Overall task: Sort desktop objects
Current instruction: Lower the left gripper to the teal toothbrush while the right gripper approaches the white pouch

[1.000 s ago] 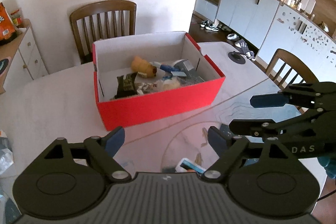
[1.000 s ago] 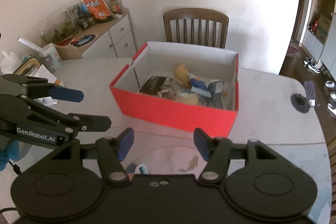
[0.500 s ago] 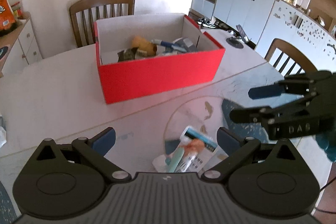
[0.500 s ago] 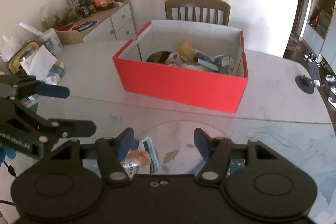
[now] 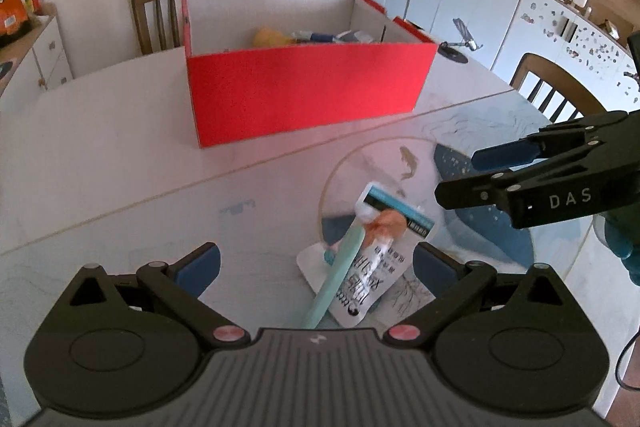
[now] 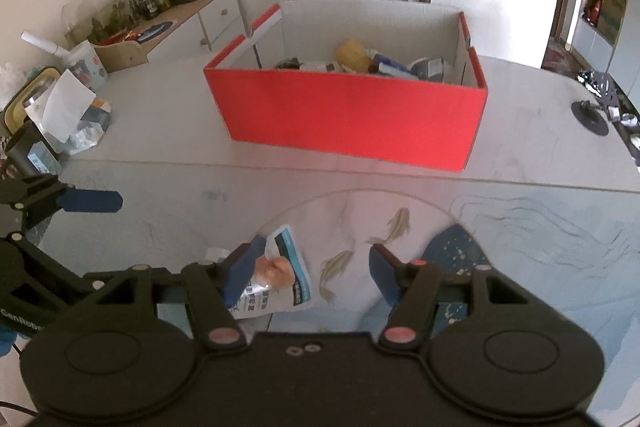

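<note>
While lying flat on the table [image 5: 120, 155] in front of the red box [image 5: 308, 99], white packet [image 5: 376, 263] with a teal stick [image 5: 336, 279] across it sits between wide-spread left gripper [image 5: 316, 265] fingers just opened, untouched; right gripper [image 6: 316, 269] part open, gripping nothing.

White packet [image 5: 374, 259], teal stick [image 5: 334, 285] across it, flat
</note>
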Demonstrator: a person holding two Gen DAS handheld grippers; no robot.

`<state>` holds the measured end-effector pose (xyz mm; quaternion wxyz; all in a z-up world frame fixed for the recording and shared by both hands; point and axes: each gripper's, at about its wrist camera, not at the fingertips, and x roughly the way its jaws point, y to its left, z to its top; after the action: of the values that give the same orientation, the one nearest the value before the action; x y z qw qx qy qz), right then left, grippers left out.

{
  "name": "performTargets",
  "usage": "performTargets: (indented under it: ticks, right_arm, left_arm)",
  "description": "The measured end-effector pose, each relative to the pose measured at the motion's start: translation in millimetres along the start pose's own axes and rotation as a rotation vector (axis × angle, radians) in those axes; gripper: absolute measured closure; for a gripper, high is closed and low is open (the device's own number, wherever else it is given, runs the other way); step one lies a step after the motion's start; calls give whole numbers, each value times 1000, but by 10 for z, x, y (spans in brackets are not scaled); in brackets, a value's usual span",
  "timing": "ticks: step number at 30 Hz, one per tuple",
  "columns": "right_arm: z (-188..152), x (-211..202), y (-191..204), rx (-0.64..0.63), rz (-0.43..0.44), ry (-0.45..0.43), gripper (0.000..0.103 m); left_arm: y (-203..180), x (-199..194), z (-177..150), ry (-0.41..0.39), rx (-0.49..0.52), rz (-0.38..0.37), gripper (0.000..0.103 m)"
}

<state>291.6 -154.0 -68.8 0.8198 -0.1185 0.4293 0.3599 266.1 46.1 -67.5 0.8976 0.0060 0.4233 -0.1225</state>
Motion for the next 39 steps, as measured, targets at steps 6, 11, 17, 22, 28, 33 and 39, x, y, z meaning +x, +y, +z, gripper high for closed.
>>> performTargets:
  ticks: [6,11,17,22,28,33,39]
  right_arm:
    - [-62,90,26,-2,14,17,40]
    - [-106,186,53,-11,20,37,40]
    - [-144,283,85,-28,27,55,40]
    - [-151,339,75,-27,35,63,40]
    - [-173,426,62,-21,41,77,40]
    - [-186,485,78,-31,51,90,40]
    - [-181,525,87,-33,55,95,40]
  left_arm:
    - [-21,84,-125,10,32,-9,0]
    - [-21,155,-198,21,45,-18,0]
    - [17,211,-268,26,60,-16,1]
    - [54,247,-287,24,56,-14,1]
    - [41,294,-312,24,63,-20,6]
    - [55,344,-317,39,58,-34,25]
    - [71,409,-308,52,58,-45,39]
